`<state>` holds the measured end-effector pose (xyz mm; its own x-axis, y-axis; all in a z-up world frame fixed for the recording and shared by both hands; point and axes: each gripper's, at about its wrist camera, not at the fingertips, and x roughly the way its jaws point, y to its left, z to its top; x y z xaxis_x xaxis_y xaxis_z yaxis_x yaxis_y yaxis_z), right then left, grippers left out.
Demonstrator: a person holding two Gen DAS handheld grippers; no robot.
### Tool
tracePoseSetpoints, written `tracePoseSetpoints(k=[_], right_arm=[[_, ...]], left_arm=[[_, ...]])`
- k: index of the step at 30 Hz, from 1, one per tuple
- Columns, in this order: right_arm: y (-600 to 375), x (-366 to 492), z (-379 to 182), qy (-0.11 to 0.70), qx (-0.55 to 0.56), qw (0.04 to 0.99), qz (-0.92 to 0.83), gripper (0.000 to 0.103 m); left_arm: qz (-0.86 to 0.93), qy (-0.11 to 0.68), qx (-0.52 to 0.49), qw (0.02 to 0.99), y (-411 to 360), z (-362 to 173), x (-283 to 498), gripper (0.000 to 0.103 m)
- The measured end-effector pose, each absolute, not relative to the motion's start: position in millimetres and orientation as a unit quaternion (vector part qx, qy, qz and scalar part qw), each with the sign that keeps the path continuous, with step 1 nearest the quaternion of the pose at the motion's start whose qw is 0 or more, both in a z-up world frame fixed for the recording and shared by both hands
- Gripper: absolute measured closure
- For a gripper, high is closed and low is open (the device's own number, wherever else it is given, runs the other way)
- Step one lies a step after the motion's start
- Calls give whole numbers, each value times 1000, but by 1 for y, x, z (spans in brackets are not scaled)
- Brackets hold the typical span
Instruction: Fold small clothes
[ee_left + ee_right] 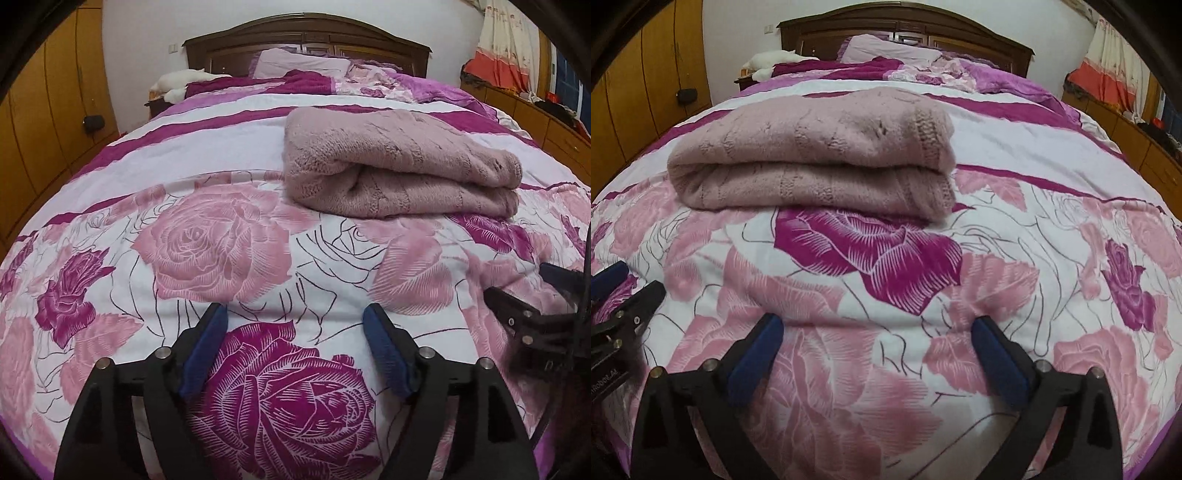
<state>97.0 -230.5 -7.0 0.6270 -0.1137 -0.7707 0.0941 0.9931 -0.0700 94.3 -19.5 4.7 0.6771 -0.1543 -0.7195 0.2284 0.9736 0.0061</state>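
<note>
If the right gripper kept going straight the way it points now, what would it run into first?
Most likely the floral bedspread. The right gripper is open, nothing between its fingers, and angles down at bare cover. The folded pink sweater lies farther up the bed; depth is unclear, but it looks beyond that line.

Fuzzy knit sweater (809,155); smooth cloth quilt (1015,155); glossy wooden headboard (905,26).

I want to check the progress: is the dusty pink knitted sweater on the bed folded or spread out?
Folded. The dusty pink knitted sweater lies doubled in two thick layers on the rose-print bedcover.
</note>
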Motion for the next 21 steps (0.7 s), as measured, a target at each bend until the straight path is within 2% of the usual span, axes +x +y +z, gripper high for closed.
tracePoseSetpoints(k=[21], right_arm=[[-226, 88, -6, 418, -9, 906, -59, 1]], left_arm=[[-104, 384, 21, 917, -14, 4, 91, 43]])
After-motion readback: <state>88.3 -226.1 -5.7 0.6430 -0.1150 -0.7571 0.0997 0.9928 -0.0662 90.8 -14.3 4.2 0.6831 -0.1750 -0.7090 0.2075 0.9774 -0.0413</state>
